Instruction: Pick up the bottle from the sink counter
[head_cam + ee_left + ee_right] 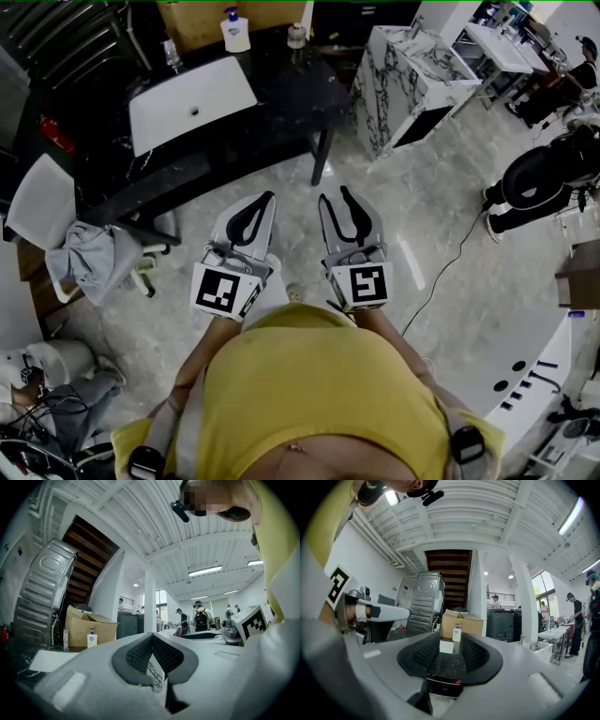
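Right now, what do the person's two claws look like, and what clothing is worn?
Both the left claw and the right claw have light grey tapered bodies with black ribbed inner pads. Each carries a white cube with black square markers: the left cube, the right cube. The person wears a yellow shirt.

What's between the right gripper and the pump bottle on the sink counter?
Head view: from the right gripper to the bottle, only bare floor, then black counter top beside the white basin.
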`<state>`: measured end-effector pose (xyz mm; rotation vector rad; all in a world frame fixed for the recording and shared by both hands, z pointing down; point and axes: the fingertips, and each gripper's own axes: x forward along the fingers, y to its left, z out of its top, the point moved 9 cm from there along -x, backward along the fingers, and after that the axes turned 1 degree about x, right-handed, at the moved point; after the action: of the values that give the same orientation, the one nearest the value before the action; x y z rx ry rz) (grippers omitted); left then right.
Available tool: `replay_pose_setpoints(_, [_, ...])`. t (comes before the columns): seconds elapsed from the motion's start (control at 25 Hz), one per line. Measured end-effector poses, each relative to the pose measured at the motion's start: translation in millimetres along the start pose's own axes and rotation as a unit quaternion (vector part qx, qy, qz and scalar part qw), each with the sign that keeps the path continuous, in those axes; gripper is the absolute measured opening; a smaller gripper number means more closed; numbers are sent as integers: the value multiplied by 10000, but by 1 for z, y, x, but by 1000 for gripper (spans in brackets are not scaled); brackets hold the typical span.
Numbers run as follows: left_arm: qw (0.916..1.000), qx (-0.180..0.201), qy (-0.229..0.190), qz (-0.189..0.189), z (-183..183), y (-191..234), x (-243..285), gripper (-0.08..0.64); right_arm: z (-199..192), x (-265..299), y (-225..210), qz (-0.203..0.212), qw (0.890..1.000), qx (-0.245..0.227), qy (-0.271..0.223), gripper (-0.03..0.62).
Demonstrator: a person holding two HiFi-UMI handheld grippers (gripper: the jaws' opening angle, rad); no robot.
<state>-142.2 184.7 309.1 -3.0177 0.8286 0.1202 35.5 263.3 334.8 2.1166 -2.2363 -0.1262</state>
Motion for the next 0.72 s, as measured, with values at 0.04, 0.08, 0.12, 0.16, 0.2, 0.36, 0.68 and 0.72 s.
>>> replay_pose_setpoints(0.04, [10000,-8,20,24,-2,4,2,2,1,5,1,39,10000,14,-3,141])
replay_pose_setpoints(0.08, [10000,-24,35,49,-4,8,4,2,3,10,2,77,10000,28,-22,141])
replay_pose_setpoints(0.12, [10000,-43,41,70,-6,13,7,2,4,16,2,107,9999,24,-34,141])
replay_pose_setpoints(0.16, [9999,-60,39,83,-8,18,11,2,3,22,1,126,9999,11,-32,141])
replay_pose_setpoints(0.2, [9999,-70,35,88,-10,24,15,2,2,30,-1,136,9999,4,-28,141])
replay_pose_setpoints(0.36, [9999,-36,3,127,-22,48,42,2,-9,68,-14,214,9996,-158,-17,140])
replay_pose_setpoints(0.68, [9997,222,-51,-13,-34,124,146,2,-21,173,-61,46,9999,5,-146,138])
replay_pose_setpoints(0.72, [9997,256,-51,-30,-36,135,159,2,-24,189,-68,1,9999,31,-131,137])
